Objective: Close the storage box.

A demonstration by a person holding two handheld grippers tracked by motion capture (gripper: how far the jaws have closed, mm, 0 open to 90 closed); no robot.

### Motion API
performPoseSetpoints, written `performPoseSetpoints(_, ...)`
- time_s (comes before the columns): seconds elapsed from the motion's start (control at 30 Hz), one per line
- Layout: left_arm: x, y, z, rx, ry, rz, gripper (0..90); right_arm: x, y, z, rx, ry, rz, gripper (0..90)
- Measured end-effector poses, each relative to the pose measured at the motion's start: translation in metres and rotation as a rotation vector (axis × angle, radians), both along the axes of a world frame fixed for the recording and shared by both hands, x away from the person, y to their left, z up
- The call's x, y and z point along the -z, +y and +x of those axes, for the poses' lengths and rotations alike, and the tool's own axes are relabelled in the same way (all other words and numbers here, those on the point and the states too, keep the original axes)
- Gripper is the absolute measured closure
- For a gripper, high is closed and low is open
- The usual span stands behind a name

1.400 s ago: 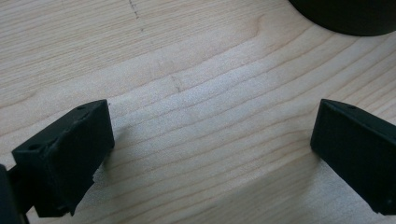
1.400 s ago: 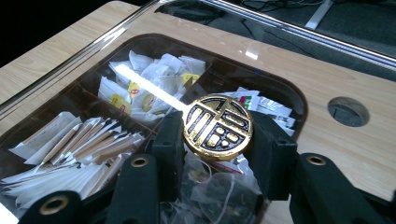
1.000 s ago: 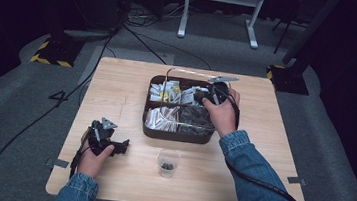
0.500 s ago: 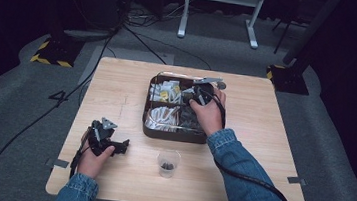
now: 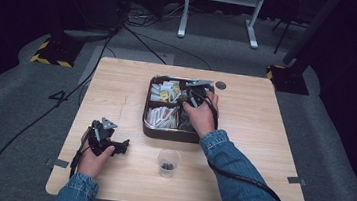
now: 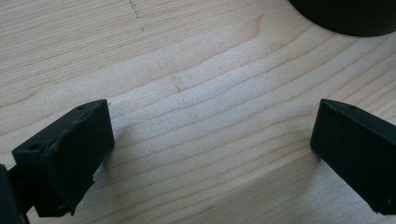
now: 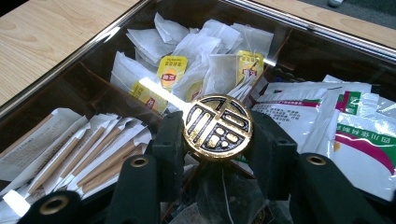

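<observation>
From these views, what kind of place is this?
Probably a lab or studio set up for recording, not a home: a lone wooden table on grey carpet, dark surroundings, cables on the floor, yellow-black hazard tape on stand bases, a metal stand behind.

knob [image 7: 217, 128]: gold with a black relief pattern
box [image 5: 146, 127]: dark brown
tea bags [image 7: 210, 70]: white, with yellow tags
stick packets [image 7: 88, 149]: white with tan stripes
sachets [image 7: 359, 140]: white with green and magenta bands
table [image 5: 117, 89]: pale wood grain
cup [image 5: 168, 163]: clear
</observation>
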State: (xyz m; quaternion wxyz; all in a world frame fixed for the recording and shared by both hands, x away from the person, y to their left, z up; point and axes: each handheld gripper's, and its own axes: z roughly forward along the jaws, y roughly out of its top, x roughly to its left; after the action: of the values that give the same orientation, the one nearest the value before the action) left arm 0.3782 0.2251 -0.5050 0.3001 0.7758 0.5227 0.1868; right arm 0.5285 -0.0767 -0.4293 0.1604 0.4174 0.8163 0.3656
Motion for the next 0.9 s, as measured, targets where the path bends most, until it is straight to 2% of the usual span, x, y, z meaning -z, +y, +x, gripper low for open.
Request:
performPoseSetpoints(0.43, 0.0, 0.0001, 0.0001, 0.001, -0.001, 0.001, 0.0, 0.0061, 0.005, -0.0016, 0.001, -0.012, -0.018, 58.9)
performPoseSetpoints(0.9, 0.0, 0.0, 0.0, 0.0, -0.001, 0.0, 0.0, 0.0081, 0.0027, -0.003, -0.008, -0.024, -0.003, 58.8)
